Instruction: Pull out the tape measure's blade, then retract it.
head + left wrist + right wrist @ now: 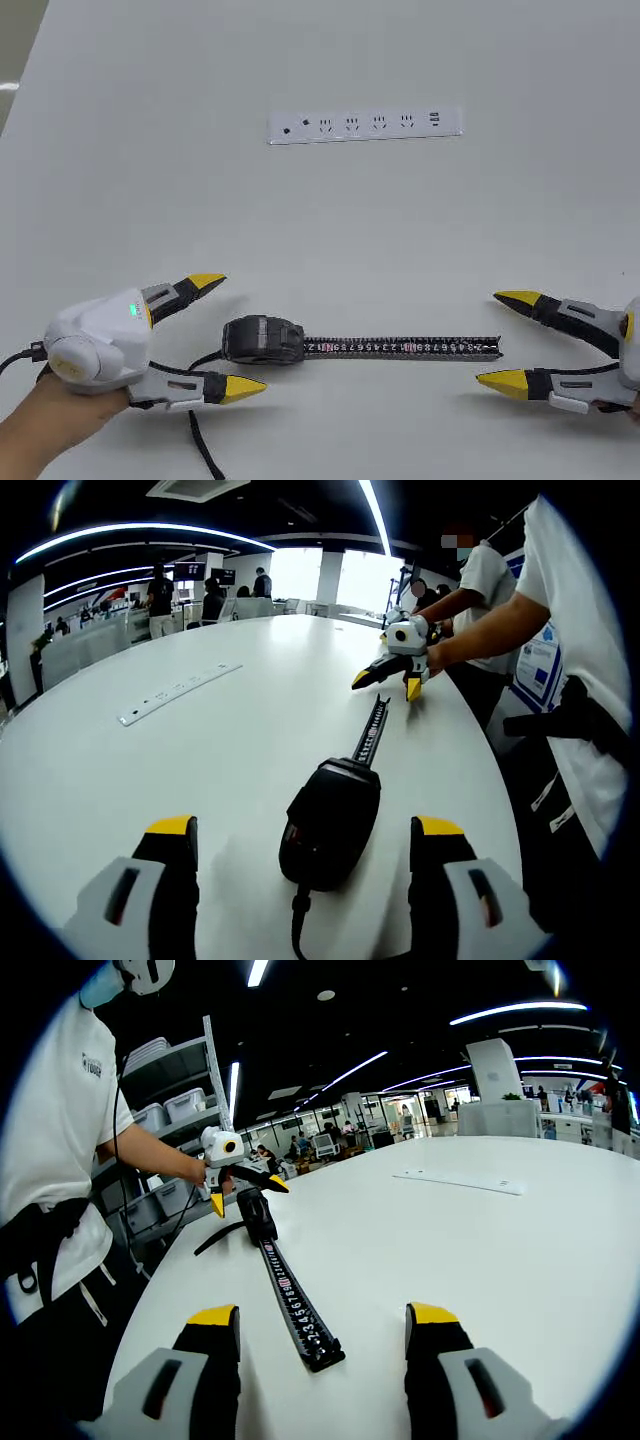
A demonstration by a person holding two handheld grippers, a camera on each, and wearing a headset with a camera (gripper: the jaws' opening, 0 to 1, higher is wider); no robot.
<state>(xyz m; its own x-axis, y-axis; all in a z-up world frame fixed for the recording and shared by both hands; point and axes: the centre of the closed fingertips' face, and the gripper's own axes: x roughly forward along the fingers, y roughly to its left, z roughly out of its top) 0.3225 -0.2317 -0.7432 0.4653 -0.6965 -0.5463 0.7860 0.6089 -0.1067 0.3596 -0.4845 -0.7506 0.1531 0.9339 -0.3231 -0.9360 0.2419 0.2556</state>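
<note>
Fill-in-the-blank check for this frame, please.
The blade is pulled ____ of the tape measure's case. The case lies between the ____ jaws of the left gripper. The right gripper, at the blade's free end, holds ____. A white ____ strip lies farther up the table.
Missing words: out; open; nothing; power.

Large white surface point(150, 200) with a rounded edge; a white power strip point(364, 124) lies flat on its far part. Open-plan office around it: dark ceiling point(400, 1010), long light strips point(120, 530), bright windows point(300, 575) at the far end, a white pillar point(495, 1065). Metal shelving rack point(175, 1080) holds plastic bins point(185, 1105). People point(160, 590) stand by distant desks.
</note>
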